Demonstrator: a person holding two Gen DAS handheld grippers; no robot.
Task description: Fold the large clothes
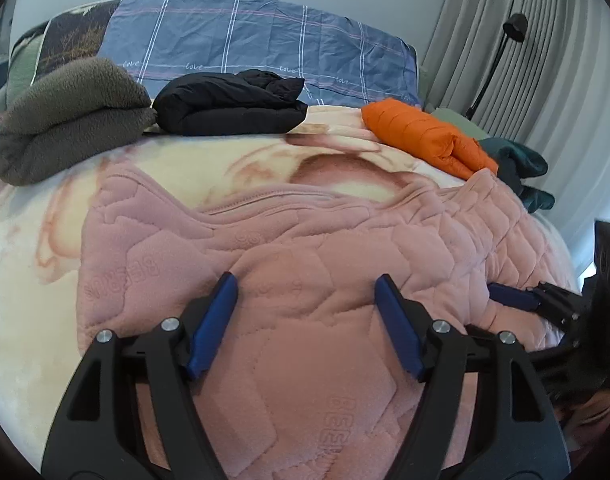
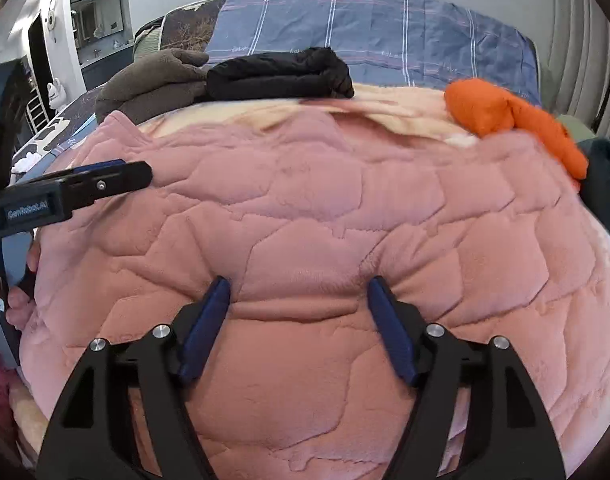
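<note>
Pink garment [image 1: 305, 280] under both | L gripper [image 1: 307, 320] spread | R gripper [image 2: 299, 320] spread

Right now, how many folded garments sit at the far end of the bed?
3: folded brown fleece far left, folded black puffer centre, folded orange puffer right. Crumpled teal garment beside it may hide others.

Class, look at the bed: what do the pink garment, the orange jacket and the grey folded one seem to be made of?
Pink garment: likely soft fleece, matte, with a fuzzy nap and stitched quilt lines.
Orange jacket: probably padded nylon or similar, smooth, with puffy stitched channels.
Grey garment: looks like thick sherpa-type fleece, with a nubbly, dull pile.
</note>
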